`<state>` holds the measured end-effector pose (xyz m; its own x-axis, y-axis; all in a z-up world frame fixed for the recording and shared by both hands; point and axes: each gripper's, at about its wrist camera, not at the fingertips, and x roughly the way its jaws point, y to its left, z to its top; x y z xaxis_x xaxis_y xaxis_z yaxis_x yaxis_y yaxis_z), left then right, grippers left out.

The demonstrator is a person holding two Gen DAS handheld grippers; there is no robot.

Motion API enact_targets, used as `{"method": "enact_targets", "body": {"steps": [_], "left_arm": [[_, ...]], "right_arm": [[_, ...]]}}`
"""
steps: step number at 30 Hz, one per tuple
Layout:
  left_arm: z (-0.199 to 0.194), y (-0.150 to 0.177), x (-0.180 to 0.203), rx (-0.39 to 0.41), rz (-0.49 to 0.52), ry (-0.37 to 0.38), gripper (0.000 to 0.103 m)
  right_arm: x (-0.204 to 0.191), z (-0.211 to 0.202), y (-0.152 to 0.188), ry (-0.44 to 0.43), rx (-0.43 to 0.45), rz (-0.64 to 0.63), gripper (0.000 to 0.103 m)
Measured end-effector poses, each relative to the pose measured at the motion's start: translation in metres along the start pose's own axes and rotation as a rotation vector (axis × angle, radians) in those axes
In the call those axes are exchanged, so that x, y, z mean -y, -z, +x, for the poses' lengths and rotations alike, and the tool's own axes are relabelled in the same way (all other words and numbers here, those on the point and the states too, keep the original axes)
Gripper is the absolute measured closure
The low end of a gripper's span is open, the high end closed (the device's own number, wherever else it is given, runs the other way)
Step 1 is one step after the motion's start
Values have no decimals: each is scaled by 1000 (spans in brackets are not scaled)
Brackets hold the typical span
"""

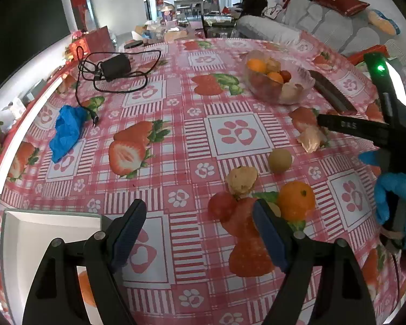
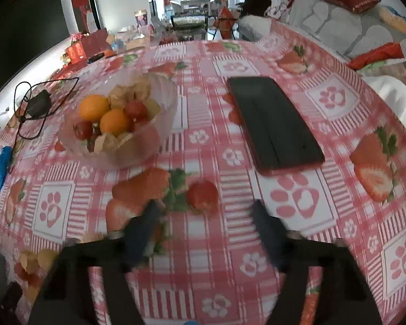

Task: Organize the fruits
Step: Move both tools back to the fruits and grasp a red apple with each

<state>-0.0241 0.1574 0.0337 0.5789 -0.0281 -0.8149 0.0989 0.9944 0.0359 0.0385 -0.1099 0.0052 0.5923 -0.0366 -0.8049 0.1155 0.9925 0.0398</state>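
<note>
In the left wrist view my left gripper (image 1: 199,208) stands open over the tablecloth with nothing between its fingers. Just past its right finger lie a red tomato (image 1: 222,205), an orange (image 1: 296,200), a papery husk fruit (image 1: 242,180) and a round tan fruit (image 1: 280,159). A clear bowl (image 1: 297,94) farther back holds oranges, tomatoes and husk fruits. In the right wrist view my right gripper (image 2: 205,207) is blurred and open. A tomato (image 2: 203,195) lies on the cloth just ahead, between the tips and untouched. The bowl (image 2: 165,100) is up left.
A black phone (image 2: 273,124) lies right of the bowl. A charger with a cable (image 1: 116,66) and a blue crumpled thing (image 1: 66,132) are on the far left. A white box (image 1: 40,224) sits by my left finger. A blue-gloved hand (image 1: 392,197) holds the right gripper. Sofa beyond.
</note>
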Motion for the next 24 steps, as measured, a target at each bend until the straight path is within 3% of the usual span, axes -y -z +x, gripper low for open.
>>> {"method": "enact_targets", "body": {"steps": [2, 3, 7, 11, 17, 18, 19, 24], "left_arm": [[0, 0, -1, -2, -2, 1, 19], [1, 1, -1, -7, -3, 5, 19], [5, 1, 2, -1, 4, 11, 19], [15, 0, 4, -1, -5, 10, 22], [29, -1, 15, -30, -2, 26, 55], [28, -2, 17, -30, 0, 44, 71], [27, -3, 20, -34, 6, 47, 77], [14, 13, 24, -37, -3, 67, 77]], "right_arm": [[-1, 3, -4, -3, 11, -6, 61], [-1, 3, -5, -9, 16, -7, 78], [9, -4, 0, -69, 24, 37, 79], [10, -22, 14, -110, 32, 0, 79], [12, -52, 34, -176, 40, -18, 79], [13, -57, 37, -192, 40, -18, 79], [13, -62, 40, -208, 38, -17, 79], [13, -86, 67, -257, 24, -38, 79]]}}
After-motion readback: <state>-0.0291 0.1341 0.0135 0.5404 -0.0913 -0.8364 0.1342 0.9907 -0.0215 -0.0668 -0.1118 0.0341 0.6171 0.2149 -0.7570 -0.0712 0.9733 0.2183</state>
